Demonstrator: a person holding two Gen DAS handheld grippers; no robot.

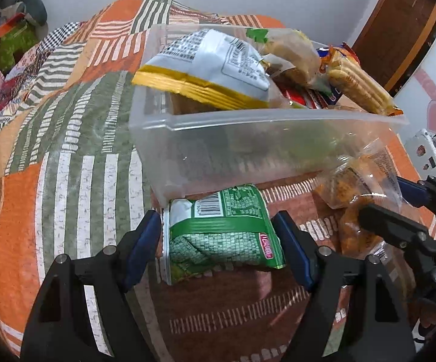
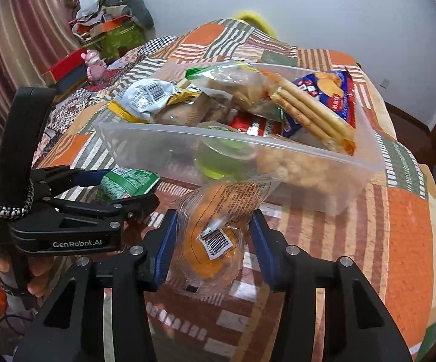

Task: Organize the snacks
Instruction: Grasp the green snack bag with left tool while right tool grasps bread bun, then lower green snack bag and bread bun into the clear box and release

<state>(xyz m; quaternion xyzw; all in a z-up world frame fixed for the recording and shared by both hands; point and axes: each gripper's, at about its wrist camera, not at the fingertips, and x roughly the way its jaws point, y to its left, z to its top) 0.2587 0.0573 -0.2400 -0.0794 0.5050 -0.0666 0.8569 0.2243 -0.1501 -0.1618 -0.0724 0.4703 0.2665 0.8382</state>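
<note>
While both grippers close on packets beside the clear tub (image 1: 248, 138), each wrist view shows what the other misses.

Seen from the left wrist, the left gripper (image 1: 221, 235) has its blue pads pressed against both sides of a green snack packet (image 1: 224, 229), which lies on the patchwork bedspread (image 1: 67, 150) just under the tub's near wall; the right gripper (image 1: 399, 208) enters at the edge, its pads on a clear-wrapped orange pastry (image 1: 347, 187). The right wrist view shows that pastry's barcode label and the pads touching its wrapper, apparently clamped, and also reveals a green jelly cup (image 2: 221, 157) and a blue crisp bag (image 2: 329, 90) inside the tub. A white-and-yellow packet (image 1: 215, 69) and a biscuit sleeve (image 1: 360, 84) stick up over the rim.
</note>
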